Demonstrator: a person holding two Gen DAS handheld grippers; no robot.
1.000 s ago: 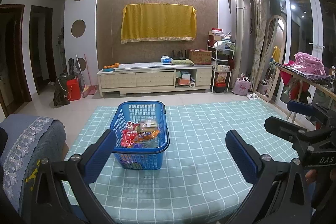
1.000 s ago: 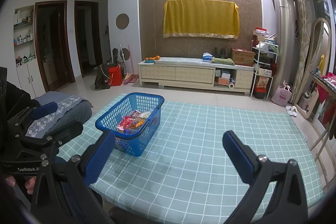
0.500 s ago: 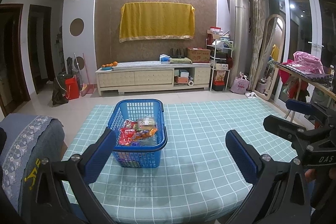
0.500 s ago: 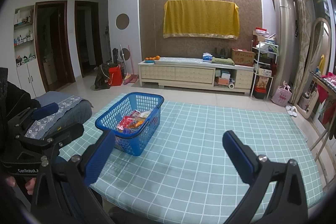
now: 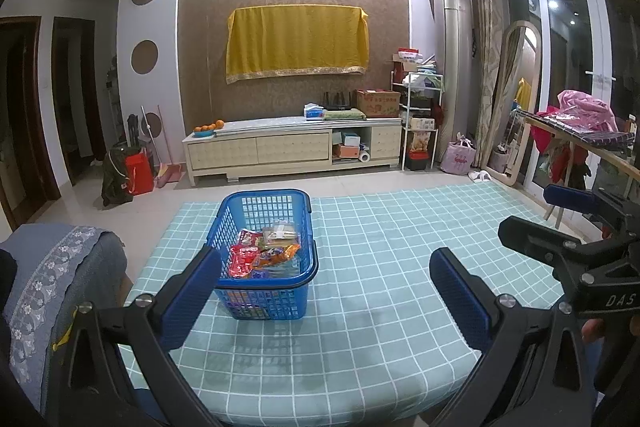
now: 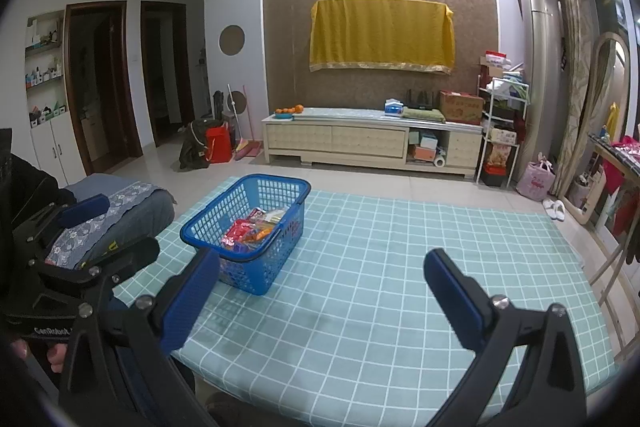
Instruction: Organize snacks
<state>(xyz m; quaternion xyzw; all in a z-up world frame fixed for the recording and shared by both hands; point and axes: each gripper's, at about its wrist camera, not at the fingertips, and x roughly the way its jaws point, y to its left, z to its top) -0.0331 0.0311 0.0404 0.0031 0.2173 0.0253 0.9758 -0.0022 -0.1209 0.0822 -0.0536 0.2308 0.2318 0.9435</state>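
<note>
— Checked green cloth covers the table [image 5: 360, 327]; what sits on it?
— One blue basket [image 5: 266, 255] near the left edge, with bright snack packets [image 5: 264, 253] piled inside.
— And the tools?
— Left gripper [image 5: 326, 291] hangs above the near edge, fingers spread wide, holding nothing. Right gripper [image 6: 320, 291] is the same: wide apart, empty, the basket just beyond its left finger [image 6: 192, 299].
</note>
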